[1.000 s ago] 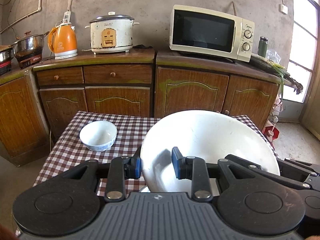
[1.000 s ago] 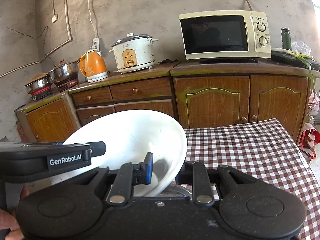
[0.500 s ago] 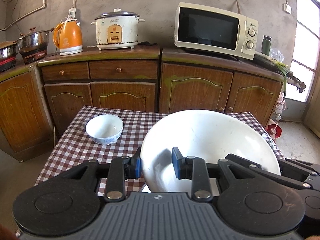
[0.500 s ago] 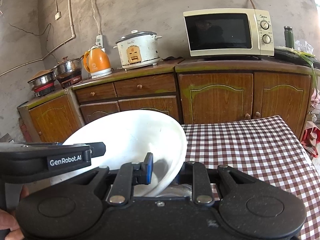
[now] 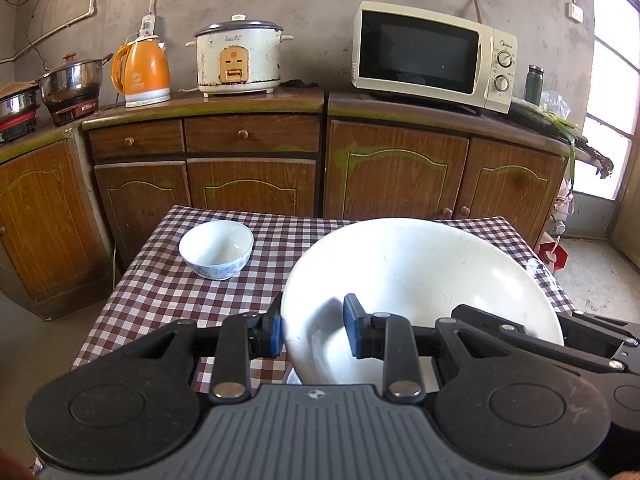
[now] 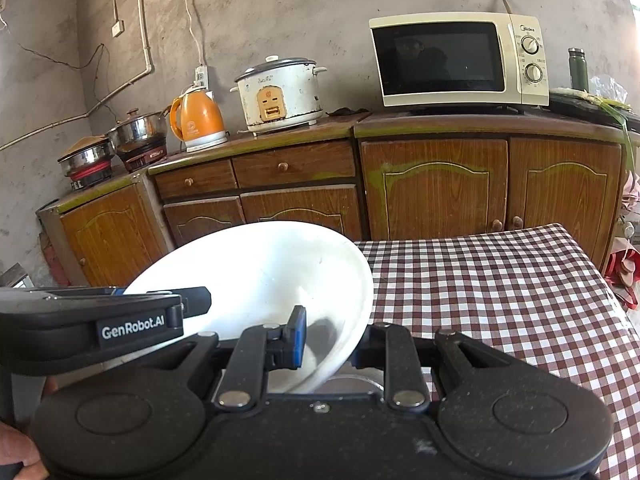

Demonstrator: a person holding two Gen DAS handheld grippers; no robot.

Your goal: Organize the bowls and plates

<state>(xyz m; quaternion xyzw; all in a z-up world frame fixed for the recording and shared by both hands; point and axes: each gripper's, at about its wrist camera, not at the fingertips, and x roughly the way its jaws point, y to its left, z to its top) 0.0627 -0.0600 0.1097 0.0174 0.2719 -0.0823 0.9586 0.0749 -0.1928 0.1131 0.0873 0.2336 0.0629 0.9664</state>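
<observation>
Shifted: small glazed bowl [image 5: 216,249], farther right in view; both tongs [image 5: 313,330] [image 6: 334,338] clamp smooth white round plate [image 5: 420,280] over checked surface [image 5: 160,292].

Counter [image 5: 168,300] with checked brown-white cloth; 1 small white bowl [image 5: 216,249] sits upright on it, near far-left corner.

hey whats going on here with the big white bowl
A person is holding one large white bowl with both tools at once. The left tool is shut on its left rim and the right tool is shut on its right rim, so the bowl hangs tilted above the checkered table. A small white bowl sits upright on the table, untouched, on the left in the left wrist view.
</observation>
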